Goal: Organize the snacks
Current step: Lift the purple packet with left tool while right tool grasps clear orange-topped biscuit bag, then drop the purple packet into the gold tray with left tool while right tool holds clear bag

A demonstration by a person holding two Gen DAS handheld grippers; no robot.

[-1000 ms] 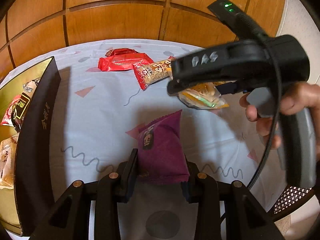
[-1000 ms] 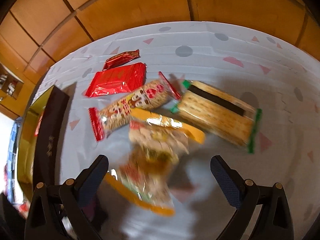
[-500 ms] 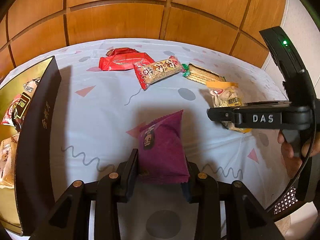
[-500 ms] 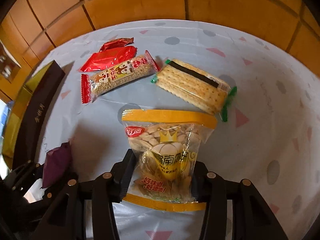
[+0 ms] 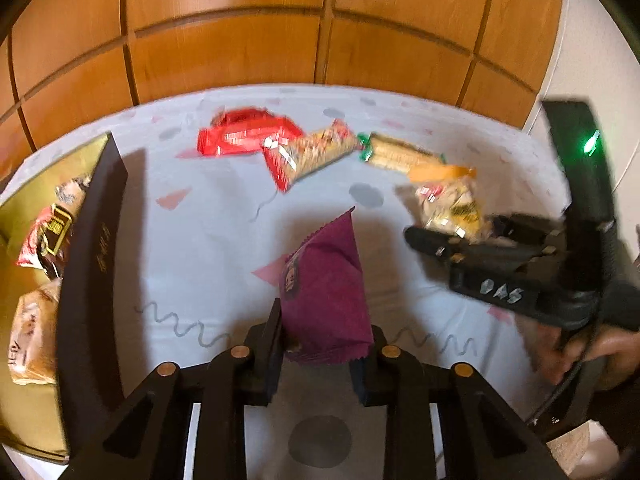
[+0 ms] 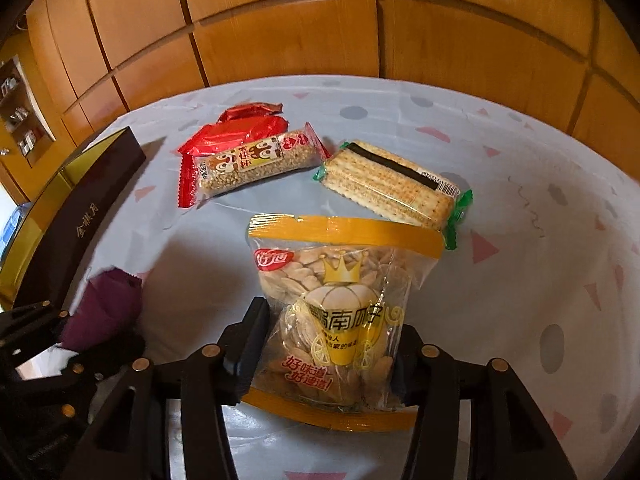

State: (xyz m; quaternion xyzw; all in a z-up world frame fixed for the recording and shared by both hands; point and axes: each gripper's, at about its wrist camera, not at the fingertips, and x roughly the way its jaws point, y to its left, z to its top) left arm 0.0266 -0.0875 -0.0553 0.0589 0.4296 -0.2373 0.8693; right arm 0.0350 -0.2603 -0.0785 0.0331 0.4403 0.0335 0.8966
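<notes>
Snack packets sit in both tongs above a patterned bench (image 6: pixel 520 152). The left tongs (image 5: pixel 320 344), whose jaws have just been closing, pinch the lower end of a purple pouch (image 5: pixel 326 292); the right tongs (image 6: pixel 328 356), whose jaws have just been opening slightly, clamp the lower half of a clear, yellow-banded bag of seeds (image 6: pixel 336 304). Both look light and soft: crinkly film that yields under the pads and may slip, with loose, crushable contents. A hold across the filled body, as here, seems surer than one on the thin sealed edge. A red wrapper (image 6: pixel 240 132), a cereal bar (image 6: pixel 256 164) and a cracker pack (image 6: pixel 388 184) lie flat beyond. An open gold-lined box (image 5: pixel 92 260), already holding snacks, stands at left.
</notes>
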